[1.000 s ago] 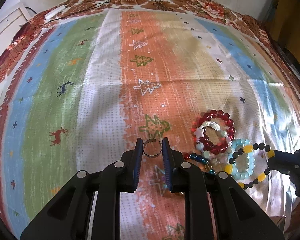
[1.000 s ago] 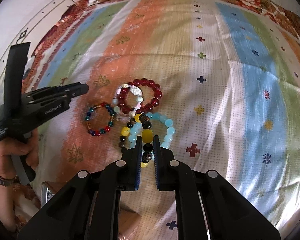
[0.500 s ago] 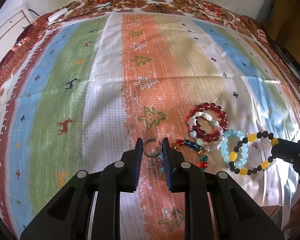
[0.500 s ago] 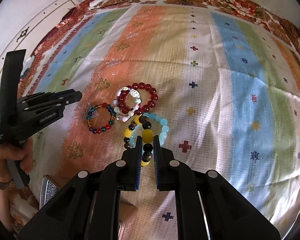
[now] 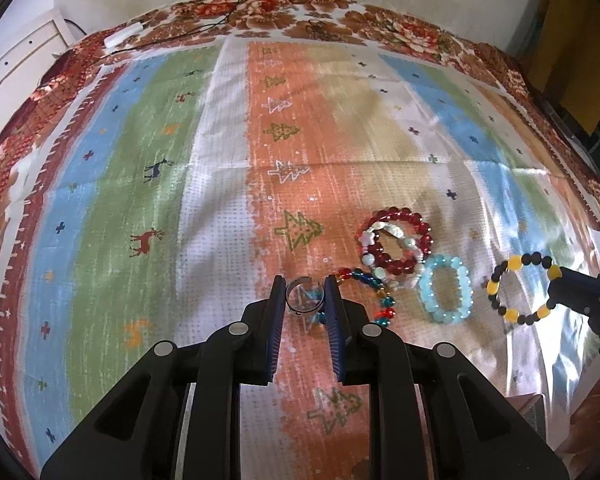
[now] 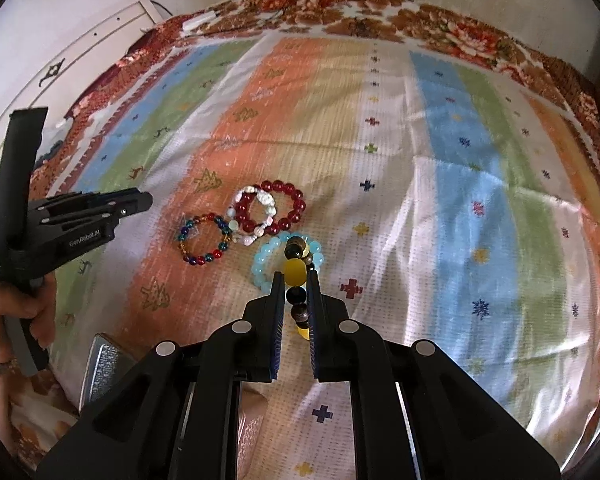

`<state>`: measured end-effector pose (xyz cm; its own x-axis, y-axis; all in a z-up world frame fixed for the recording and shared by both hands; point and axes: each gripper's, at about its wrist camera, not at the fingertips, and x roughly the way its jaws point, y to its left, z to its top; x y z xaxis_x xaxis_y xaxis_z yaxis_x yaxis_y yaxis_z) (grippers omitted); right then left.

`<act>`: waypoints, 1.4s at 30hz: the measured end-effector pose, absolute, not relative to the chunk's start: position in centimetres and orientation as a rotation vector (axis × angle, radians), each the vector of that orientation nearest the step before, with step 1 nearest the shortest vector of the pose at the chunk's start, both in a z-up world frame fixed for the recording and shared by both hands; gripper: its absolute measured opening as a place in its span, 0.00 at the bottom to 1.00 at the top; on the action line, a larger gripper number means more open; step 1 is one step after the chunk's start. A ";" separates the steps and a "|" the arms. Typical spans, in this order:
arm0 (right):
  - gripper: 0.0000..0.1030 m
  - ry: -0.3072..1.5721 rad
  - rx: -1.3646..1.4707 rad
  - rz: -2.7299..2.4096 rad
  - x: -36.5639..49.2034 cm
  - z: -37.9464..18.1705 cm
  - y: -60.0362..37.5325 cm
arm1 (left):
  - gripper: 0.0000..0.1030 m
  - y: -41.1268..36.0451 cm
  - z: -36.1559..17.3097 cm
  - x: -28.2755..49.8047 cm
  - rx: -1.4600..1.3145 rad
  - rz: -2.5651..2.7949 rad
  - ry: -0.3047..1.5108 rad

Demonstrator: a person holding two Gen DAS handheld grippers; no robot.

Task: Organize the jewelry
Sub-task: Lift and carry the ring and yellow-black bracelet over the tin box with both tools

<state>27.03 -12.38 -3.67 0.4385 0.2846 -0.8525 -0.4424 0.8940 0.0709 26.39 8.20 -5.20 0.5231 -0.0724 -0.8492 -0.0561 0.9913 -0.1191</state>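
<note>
Above the striped cloth (image 5: 220,208), the left gripper (image 5: 305,300) pinches a silver open-band ring (image 5: 302,296); the right gripper (image 6: 296,300) clamps a black-and-yellow bead bracelet (image 6: 294,272), dangling near the pale blue bracelet (image 6: 266,260).

Black-and-yellow bead bracelet (image 5: 521,289) lifted off the cloth in the right gripper (image 6: 296,280) jaws, drawn clear of the pale blue bracelet (image 5: 444,295) it had overlapped, silver ring (image 5: 302,296) raised in the left gripper (image 5: 303,294) jaws, red bracelet (image 5: 396,240) now seen farther below both.
</note>
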 end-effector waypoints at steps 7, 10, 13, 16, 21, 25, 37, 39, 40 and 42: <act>0.11 0.949 -0.156 0.458 25.6 -1.7 -12.4 | 0.19 7.7 -4.4 24.4 -0.120 -0.006 0.997; 0.11 0.926 -0.162 0.475 25.0 -1.1 -12.1 | 0.19 7.6 -3.8 23.6 -0.127 -0.013 0.982; 0.11 0.917 -0.164 0.503 24.3 -0.7 -11.8 | 0.19 7.4 -3.4 22.7 -0.128 -0.021 0.970; 0.11 0.913 -0.153 0.528 23.8 -0.3 -11.7 | 0.19 6.9 -2.7 22.0 -0.128 -0.034 0.958; 0.11 0.887 -0.141 0.560 22.5 0.6 -11.5 | 0.19 5.8 -1.7 20.8 -0.122 -0.062 0.926; 0.11 0.886 -0.136 0.580 21.4 0.6 -11.6 | 0.19 5.2 -1.8 20.2 -0.090 -0.061 0.922; 0.11 0.894 -0.129 0.652 18.0 0.5 -11.6 | 0.19 3.6 -1.1 16.3 -0.081 -0.106 0.888; 0.11 0.899 -0.136 0.653 17.6 0.2 -11.6 | 0.19 3.2 -0.9 15.5 -0.079 -0.126 0.877; 0.11 0.902 -0.136 0.654 17.4 0.1 -11.7 | 0.19 3.0 -0.9 15.3 -0.076 -0.131 0.875; 0.11 0.908 -0.133 0.654 17.1 -0.2 -11.9 | 0.19 2.5 -1.0 14.6 -0.064 -0.148 0.875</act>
<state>17.07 -11.86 -0.17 0.4372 0.4699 -0.7668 -0.5786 0.7997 0.1602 14.65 2.45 -0.97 0.6313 -0.1554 -0.7598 0.1027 0.9878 -0.1167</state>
